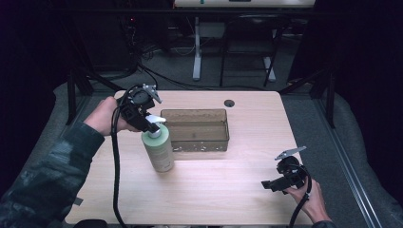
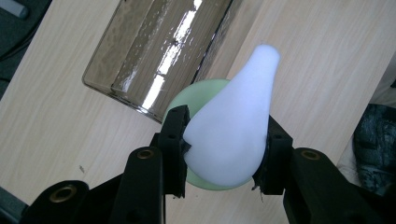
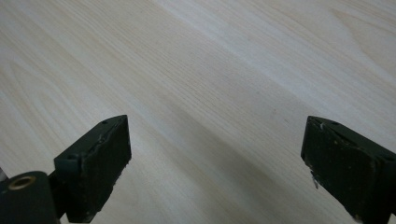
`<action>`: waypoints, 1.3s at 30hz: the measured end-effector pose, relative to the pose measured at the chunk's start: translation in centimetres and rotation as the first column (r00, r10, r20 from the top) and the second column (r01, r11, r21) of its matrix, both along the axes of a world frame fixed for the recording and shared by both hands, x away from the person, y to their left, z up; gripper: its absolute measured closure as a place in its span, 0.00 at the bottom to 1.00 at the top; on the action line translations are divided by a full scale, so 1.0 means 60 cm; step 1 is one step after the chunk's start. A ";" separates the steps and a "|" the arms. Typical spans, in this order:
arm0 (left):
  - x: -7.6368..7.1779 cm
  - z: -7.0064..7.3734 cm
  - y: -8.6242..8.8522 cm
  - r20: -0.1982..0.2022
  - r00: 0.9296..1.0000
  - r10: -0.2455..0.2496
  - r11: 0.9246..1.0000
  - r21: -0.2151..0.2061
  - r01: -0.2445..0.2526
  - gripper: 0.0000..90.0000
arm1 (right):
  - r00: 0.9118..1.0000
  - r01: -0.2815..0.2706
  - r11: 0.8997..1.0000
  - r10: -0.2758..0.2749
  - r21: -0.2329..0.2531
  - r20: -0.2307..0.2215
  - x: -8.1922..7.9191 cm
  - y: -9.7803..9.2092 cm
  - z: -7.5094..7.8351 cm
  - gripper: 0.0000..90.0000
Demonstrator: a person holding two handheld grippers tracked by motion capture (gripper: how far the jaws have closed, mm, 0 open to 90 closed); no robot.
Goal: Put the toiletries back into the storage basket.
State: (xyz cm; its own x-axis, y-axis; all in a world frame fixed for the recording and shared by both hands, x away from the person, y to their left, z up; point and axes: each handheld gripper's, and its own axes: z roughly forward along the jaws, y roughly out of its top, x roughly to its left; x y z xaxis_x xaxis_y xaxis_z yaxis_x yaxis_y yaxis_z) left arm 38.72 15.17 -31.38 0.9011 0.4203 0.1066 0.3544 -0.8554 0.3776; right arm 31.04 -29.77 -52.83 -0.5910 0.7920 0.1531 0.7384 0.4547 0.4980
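My high view: above the table's [image 1: 214, 190] near edge, facing forward, downward. Gripper views: close, facing down; the left shares the bin [image 2: 154, 51] with it.

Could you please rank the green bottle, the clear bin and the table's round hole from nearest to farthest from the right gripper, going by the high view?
From the right gripper:
1. Clear bin, mid-table.
2. Green bottle, left of the bin; nearly as close.
3. Round hole, at the far edge.

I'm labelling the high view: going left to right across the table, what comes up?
Left gripper clamped on the pump top of the green bottle → brown bin → right gripper, jaws apart, above bare table.
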 end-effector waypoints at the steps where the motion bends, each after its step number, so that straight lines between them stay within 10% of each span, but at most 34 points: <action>1: 0.001 0.003 0.001 0.003 1.000 -0.003 1.000 0.004 0.003 0.69 | 1.000 0.003 1.000 -0.003 -0.001 0.002 0.000 -0.001 0.000 0.08; 22: 0.002 0.041 -0.003 0.007 1.000 0.007 1.000 0.020 -0.007 0.69 | 1.000 0.002 0.992 -0.005 -0.130 -0.020 -0.003 0.006 -0.011 0.04; 39: 0.002 0.079 -0.006 0.021 1.000 0.001 0.999 0.036 -0.002 0.69 | 1.000 0.010 0.991 -0.013 -0.132 -0.021 -0.005 0.003 -0.012 0.04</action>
